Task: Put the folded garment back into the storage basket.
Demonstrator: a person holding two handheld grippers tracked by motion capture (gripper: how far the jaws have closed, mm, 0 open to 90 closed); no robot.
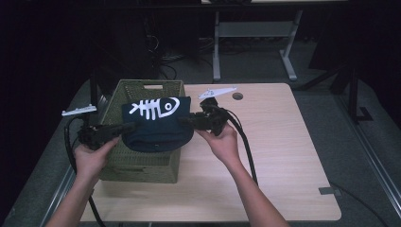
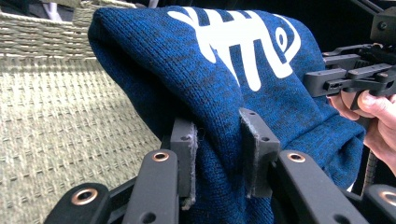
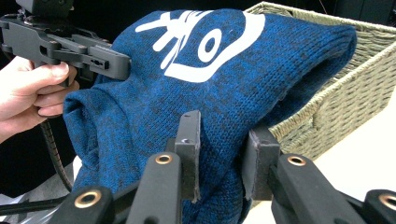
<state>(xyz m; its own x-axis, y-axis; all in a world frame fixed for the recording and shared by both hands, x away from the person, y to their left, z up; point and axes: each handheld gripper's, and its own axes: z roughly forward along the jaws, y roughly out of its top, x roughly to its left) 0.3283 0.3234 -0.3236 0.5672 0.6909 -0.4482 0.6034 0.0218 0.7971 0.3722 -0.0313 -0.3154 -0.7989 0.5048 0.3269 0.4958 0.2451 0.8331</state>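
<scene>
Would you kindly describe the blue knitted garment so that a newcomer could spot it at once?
On the wooden table, look to the woven basket at its left end. Held above it, between the left gripper and the right gripper, each clamped on a side, is the folded garment. It is dark blue knit with a white fish skeleton printed on top.

High view: fixed cam above the person's side, looks fwd & down on the whole table (image 1: 283,142). Gripper views ride close behind own jaws, facing each other across the blue knit (image 2: 219,93) (image 3: 224,88) — each catches the opposite gripper.
</scene>
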